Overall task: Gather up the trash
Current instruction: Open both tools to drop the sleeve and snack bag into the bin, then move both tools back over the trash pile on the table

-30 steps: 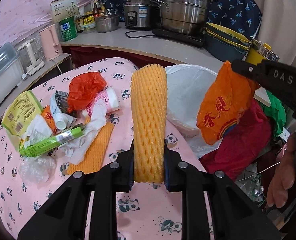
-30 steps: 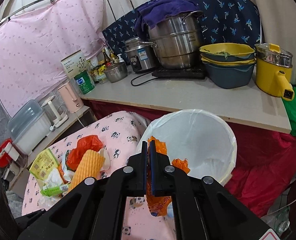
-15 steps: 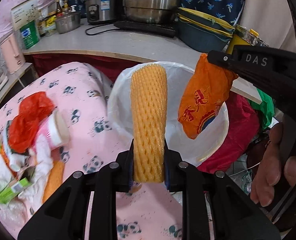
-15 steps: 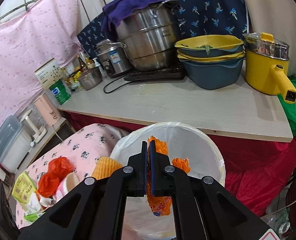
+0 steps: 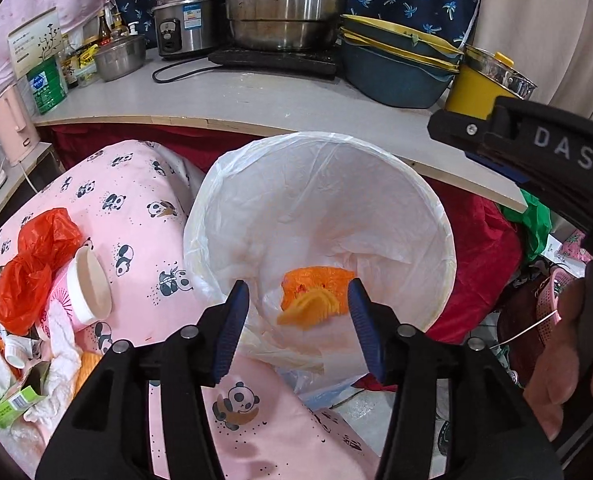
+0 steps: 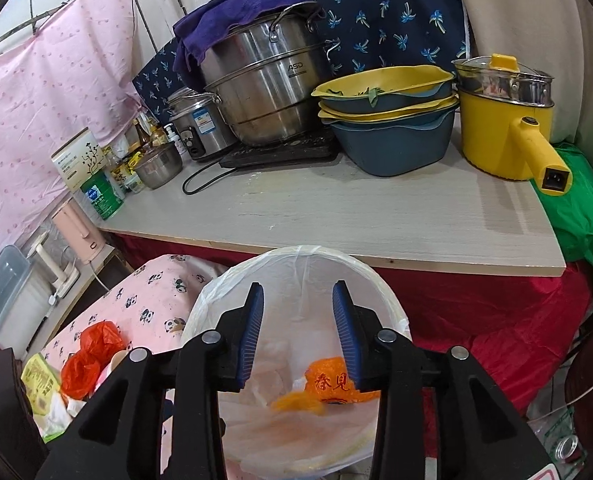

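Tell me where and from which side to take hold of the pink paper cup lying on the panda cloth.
Grip the pink paper cup across its side wall, just behind the rim, coming down from above. It lies tipped over with its open mouth facing right towards the lined bin, so its rounded wall is on top. The red plastic bag crowds its left side, and tissue lies beneath its base, so the upper wall looks freest.

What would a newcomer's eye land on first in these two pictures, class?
Probably the white-lined trash bin at centre, with an orange wrapper and a yellow foam net lying at its bottom. Both grippers, left and right, hang above it, jaws opening and empty.
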Tool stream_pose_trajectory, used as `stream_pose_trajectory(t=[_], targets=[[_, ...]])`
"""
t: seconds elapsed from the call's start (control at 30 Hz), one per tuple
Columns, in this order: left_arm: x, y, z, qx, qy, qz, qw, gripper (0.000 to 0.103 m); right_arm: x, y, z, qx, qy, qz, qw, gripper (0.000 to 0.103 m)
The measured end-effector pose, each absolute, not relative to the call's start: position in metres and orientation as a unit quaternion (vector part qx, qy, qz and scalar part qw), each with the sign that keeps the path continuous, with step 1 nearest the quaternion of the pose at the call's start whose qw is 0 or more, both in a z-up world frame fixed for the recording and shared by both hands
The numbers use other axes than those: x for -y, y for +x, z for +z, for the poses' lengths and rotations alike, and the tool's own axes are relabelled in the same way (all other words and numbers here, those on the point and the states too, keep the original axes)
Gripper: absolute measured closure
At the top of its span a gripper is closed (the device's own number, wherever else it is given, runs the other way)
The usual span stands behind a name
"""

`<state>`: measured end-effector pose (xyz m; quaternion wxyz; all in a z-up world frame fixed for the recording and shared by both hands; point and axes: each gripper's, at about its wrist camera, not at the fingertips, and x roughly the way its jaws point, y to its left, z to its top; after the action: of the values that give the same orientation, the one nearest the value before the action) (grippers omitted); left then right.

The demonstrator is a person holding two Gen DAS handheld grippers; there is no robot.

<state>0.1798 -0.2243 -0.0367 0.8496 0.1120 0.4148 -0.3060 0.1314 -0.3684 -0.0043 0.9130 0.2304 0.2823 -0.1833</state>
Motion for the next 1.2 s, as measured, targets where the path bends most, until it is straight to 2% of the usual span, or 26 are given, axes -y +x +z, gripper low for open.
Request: stream_pose_trajectory(t=[0.27, 0.63, 1.03, 1.2], targets=[[0.212, 0.17, -0.027, -0.408, 0.101, -0.287, 0.861, 0.054, 0.355, 0.107, 0.001, -0.282, 0.23, -0.179, 0.914, 0.061], [0.179, 0.149, -0.011, -0.388, 0.086, -0.262, 0.88, 0.054, 0.32, 0.078, 0.003, -0.295, 0.224, -0.164, 0.914, 0.059], [0.125, 0.134, -0.01, -0.39, 0.057, -0.222, 0.892, 0.054, 0.274, 0.063, 0.006, -0.304, 0.204, -0.136, 0.92, 0.058], [0.094, 0.13, -0.01, -0.393, 0.043, -0.198, 0.897, 0.054, 0.25, 0.062, 0.007, -0.309, 0.193, -0.118, 0.924, 0.054]])
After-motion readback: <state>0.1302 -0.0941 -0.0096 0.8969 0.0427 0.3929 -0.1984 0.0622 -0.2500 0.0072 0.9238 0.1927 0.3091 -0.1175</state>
